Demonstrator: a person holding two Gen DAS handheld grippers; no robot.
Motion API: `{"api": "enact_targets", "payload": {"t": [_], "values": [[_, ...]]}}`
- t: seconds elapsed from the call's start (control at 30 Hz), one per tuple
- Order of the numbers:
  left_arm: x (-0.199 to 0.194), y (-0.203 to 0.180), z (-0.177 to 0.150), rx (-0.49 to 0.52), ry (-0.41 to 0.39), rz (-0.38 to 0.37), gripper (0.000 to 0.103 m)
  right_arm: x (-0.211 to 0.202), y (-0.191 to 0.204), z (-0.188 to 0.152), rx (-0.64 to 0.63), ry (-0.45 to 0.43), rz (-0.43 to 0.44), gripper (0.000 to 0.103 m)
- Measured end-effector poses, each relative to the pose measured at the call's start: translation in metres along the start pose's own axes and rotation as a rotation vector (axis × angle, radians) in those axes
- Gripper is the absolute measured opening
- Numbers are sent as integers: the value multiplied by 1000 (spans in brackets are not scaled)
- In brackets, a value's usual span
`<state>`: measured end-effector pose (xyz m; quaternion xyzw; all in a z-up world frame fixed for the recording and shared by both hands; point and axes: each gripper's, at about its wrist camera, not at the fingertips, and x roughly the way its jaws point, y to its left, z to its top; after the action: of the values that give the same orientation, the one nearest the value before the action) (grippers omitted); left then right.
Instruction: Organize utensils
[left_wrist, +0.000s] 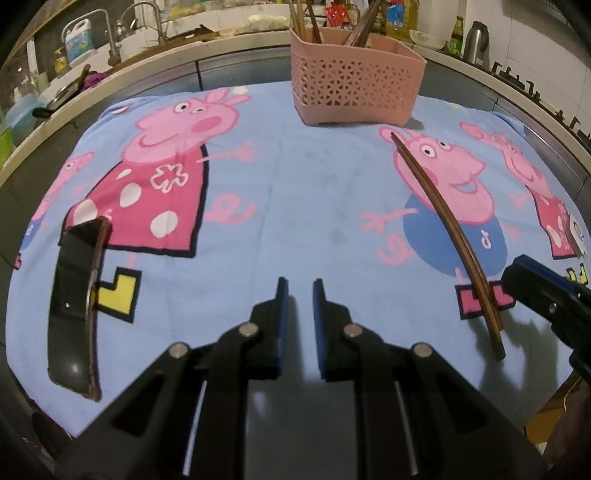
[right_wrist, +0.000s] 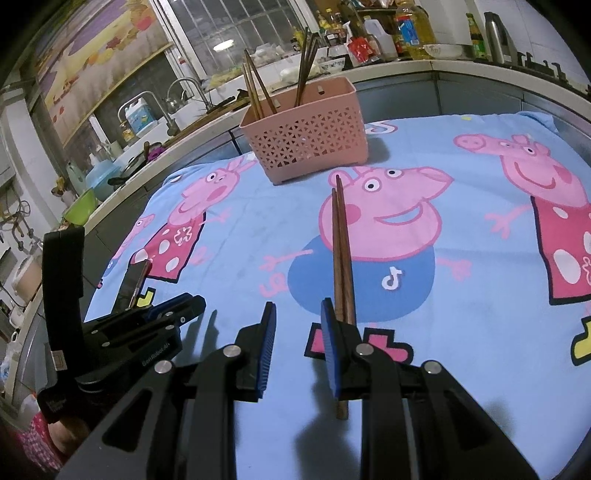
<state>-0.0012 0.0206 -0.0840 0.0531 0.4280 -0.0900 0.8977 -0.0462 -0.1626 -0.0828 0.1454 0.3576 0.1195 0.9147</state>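
— Where are the chopsticks (right_wrist: 341, 254)?
— Lying on the cartoon cloth (right_wrist: 461, 306), just right of the right gripper (right_wrist: 298, 332), pointing toward the pink basket (right_wrist: 306, 140).
— Either gripper holding anything?
— No. Both hover empty: left gripper (left_wrist: 300, 299) barely parted, right one released, blue pads apart.

Both tools look alike. The left gripper (left_wrist: 300, 286) has black plastic fingers that widen toward the camera, with long slots cut through the arms and round silver pivot screws at the joints. Its pads (left_wrist: 282, 295) are blue and finely ribbed. The right gripper (right_wrist: 298, 314) has the same black arms, silver screws and ribbed blue pads (right_wrist: 269, 332). The right wrist view shows white "GenRobot.AI" lettering on the left gripper's black body.
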Motion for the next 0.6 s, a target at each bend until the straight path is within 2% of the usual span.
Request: {"api": "enact_targets", "payload": {"t": [0.6], "values": [[0, -11, -1, 31, 3, -6, 12, 2, -5, 0, 26, 5, 15, 0]]}}
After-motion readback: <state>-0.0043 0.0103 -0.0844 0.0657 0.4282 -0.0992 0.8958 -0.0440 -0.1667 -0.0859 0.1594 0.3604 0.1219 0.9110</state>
